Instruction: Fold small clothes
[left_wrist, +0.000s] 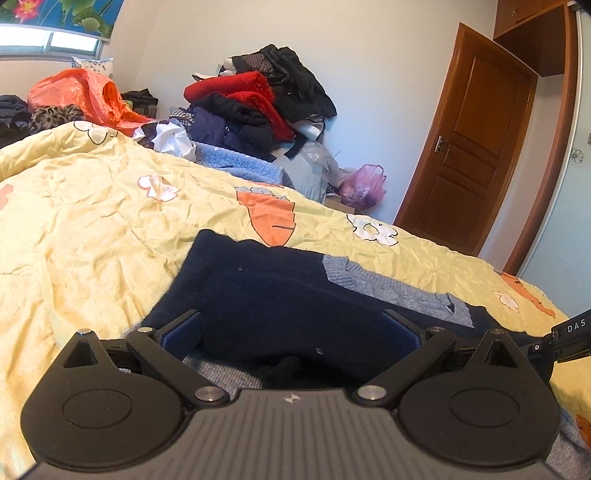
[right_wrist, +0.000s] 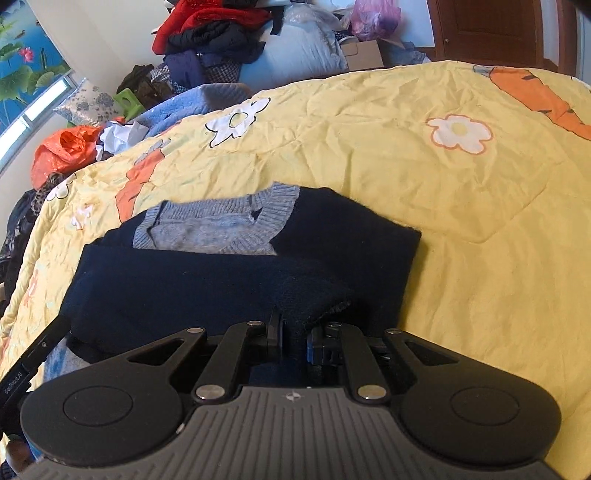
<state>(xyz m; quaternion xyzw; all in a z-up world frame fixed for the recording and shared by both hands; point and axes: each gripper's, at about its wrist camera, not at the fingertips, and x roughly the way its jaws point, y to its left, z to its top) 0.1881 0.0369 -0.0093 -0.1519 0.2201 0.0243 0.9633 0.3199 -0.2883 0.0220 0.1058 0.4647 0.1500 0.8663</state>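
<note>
Now the right gripper (right_wrist: 293, 338) is clamped on the sweater (right_wrist: 207, 284); the left gripper (left_wrist: 291, 332) has its fingers apart around cloth. Best to carry the fold evenly across the bed (right_wrist: 443, 203), keeping edges aligned.

navy sweater (right_wrist: 207, 284) with a light blue-grey knit collar, lying on a pale yellow quilt (right_wrist: 406, 177) printed with orange carrots and white flowers

The sweater (right_wrist: 229, 273) lies on the quilt (right_wrist: 406, 155) straight ahead of my right gripper (right_wrist: 293, 338), one fold between its fingers. My left gripper (left_wrist: 291, 332) straddles its edge; the clothes pile (left_wrist: 258, 107) sits far beyond.
</note>
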